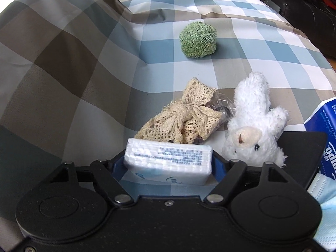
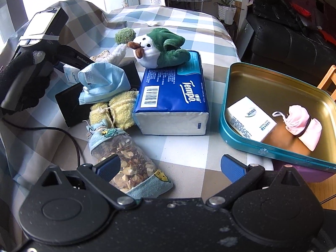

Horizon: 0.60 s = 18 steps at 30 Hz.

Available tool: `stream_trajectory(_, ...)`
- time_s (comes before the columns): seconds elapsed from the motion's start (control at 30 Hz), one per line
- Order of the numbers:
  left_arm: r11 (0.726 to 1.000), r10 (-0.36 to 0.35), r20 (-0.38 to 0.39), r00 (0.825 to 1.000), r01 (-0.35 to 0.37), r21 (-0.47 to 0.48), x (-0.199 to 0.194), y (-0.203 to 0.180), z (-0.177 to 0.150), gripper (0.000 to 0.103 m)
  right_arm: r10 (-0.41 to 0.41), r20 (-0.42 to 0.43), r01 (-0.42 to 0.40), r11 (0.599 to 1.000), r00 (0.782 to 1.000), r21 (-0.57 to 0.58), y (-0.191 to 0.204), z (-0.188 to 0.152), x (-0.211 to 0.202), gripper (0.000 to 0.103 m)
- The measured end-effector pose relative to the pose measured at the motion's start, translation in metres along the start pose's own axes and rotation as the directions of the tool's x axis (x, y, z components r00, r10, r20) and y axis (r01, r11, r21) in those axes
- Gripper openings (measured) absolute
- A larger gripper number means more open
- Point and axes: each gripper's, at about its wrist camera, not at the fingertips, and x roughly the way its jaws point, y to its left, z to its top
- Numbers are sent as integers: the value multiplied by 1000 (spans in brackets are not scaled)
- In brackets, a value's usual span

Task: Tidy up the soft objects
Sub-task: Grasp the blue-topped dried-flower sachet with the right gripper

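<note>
My left gripper (image 1: 168, 163) is shut on a small white tissue pack (image 1: 168, 163), held just above the checked cloth; it also shows in the right wrist view (image 2: 70, 73). Ahead of it lie a beige lace bow (image 1: 184, 121), a white plush animal (image 1: 254, 126) and a green scrubber ball (image 1: 197, 39). My right gripper (image 2: 170, 168) is open and empty, its left finger beside a clear sachet of dried petals (image 2: 124, 159). A teal tin tray (image 2: 241, 140) at the right holds a white tissue pack (image 2: 250, 118) and a pink bundle (image 2: 302, 124).
A blue Tempo tissue pack (image 2: 174, 96) lies mid-table with a green-and-white plush (image 2: 159, 48) on top. A blue face mask (image 2: 103, 79), yellow fuzzy socks (image 2: 119, 109) and a black box (image 2: 71, 107) lie left of it. A cable (image 2: 71, 138) runs along the left. A raised cloth fold (image 1: 63, 52) stands at the left.
</note>
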Motion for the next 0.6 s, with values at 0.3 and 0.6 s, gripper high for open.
stream_trajectory(0.3,997,-7,18,1000,9,-82,-19,5,-2,71,29,-29,-31,997,999,-75,20,0,17,102)
stream_trajectory(0.6,966,-33,5,999,33,-257,-56,28,0,71,48,-104,-65,982,993,-175,48,-3,46,101)
